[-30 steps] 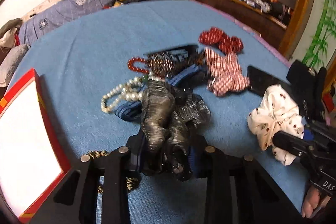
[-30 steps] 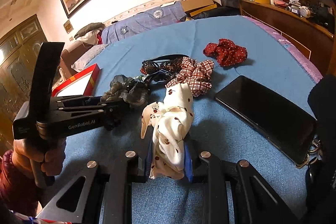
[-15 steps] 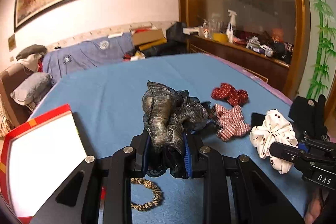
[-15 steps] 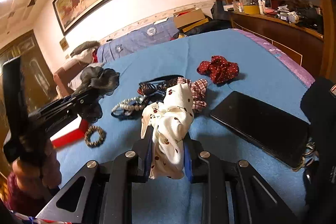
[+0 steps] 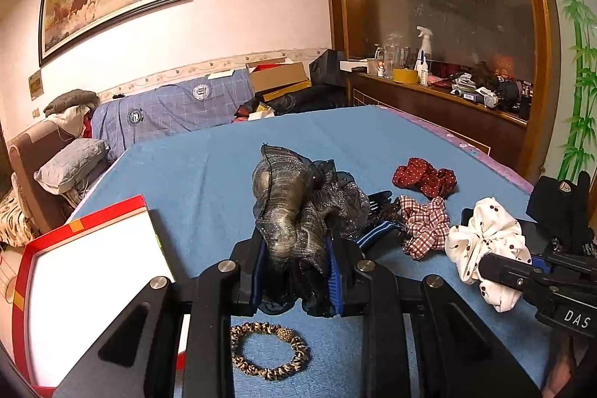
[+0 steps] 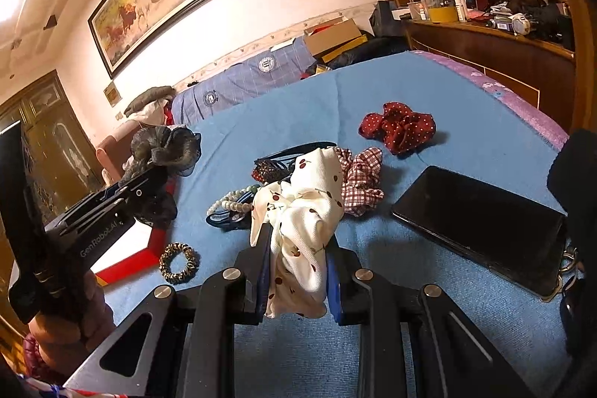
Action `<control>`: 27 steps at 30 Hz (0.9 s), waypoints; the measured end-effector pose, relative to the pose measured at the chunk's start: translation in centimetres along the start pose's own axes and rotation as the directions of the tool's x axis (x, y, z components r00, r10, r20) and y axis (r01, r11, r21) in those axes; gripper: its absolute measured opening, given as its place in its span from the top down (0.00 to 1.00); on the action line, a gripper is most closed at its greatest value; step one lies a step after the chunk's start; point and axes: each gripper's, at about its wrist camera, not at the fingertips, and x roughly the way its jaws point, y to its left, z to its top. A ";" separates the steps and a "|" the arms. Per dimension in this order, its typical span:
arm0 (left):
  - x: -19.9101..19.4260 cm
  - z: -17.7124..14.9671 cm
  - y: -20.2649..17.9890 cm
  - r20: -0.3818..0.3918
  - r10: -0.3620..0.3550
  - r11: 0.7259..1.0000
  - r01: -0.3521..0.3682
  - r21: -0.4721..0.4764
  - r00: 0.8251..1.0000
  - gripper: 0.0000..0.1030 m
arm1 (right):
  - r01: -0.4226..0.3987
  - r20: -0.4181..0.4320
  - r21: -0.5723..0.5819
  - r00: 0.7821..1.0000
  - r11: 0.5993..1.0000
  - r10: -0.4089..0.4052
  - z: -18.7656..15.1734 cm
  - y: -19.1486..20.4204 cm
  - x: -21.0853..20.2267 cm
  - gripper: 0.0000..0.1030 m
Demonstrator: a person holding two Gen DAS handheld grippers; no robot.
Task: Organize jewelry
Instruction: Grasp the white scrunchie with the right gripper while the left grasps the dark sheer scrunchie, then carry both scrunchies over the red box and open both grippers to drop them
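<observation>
On the bed (image 6: 466,122) a dotted scrunchie (image 6: 397,126) lies farthest back, a checked scrunchie (image 6: 361,179) before it. A phone (image 6: 481,224) lies to their right, a bead necklace (image 6: 229,202) to the left. Farther left lies a box (image 5: 93,286), with a beaded bracelet (image 6: 178,262) just beside its near corner

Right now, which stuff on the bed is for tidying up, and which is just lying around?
For tidying:
- grey scrunchie in the left claw
- white cherry scrunchie in the right claw
- red dotted scrunchie
- checked scrunchie
- leopard bracelet
- pearl beads
- red box

Just lying around:
- phone
- spray bottle
- pillow
</observation>
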 end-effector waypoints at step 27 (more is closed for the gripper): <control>-2.4 1.1 13.7 0.004 0.198 0.948 -0.190 -0.255 0.980 0.74 | -0.034 -0.017 -0.237 0.999 0.971 0.031 2.7 9.4 2.0 0.74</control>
